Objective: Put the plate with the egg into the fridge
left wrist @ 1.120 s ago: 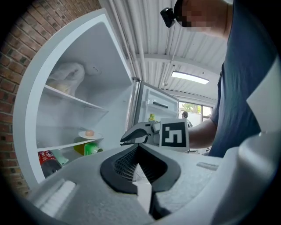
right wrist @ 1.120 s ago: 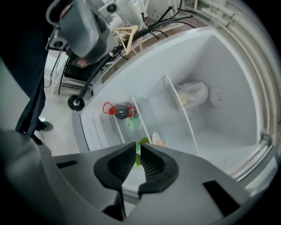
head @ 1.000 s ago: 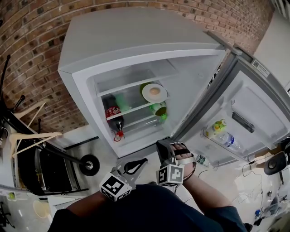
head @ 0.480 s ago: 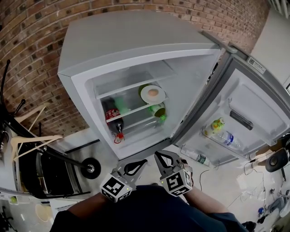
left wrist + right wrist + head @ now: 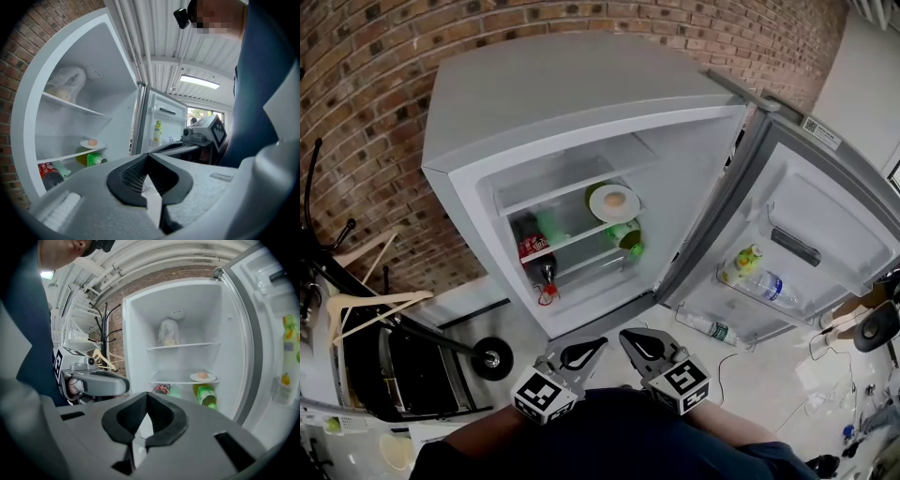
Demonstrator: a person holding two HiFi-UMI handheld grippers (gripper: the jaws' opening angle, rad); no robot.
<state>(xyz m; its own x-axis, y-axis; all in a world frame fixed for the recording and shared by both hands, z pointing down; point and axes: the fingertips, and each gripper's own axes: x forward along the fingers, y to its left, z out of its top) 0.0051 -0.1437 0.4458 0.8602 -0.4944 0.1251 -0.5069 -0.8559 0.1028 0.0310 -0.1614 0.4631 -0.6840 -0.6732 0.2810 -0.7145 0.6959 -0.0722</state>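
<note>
The white plate (image 5: 613,200) with the egg (image 5: 616,199) rests on the middle shelf inside the open fridge (image 5: 572,122); it also shows as plate (image 5: 92,144) and plate (image 5: 203,377). My left gripper (image 5: 602,343) and right gripper (image 5: 623,335) hang side by side close to my body, in front of the fridge and well short of it. Both are shut with nothing between their fingertips, tips meeting in the left gripper view (image 5: 148,154) and the right gripper view (image 5: 146,394).
The fridge door (image 5: 806,234) stands open to the right, with bottles (image 5: 748,262) in its rack. A cola bottle (image 5: 532,246) and green bottles (image 5: 630,236) sit under the plate's shelf. A bag (image 5: 168,333) lies on the top shelf. A coat rack with hangers (image 5: 366,305) stands left.
My right gripper has rolled upright, shut, and drawn back from the fridge toward my body, beside the left one. The left gripper has kept still.
</note>
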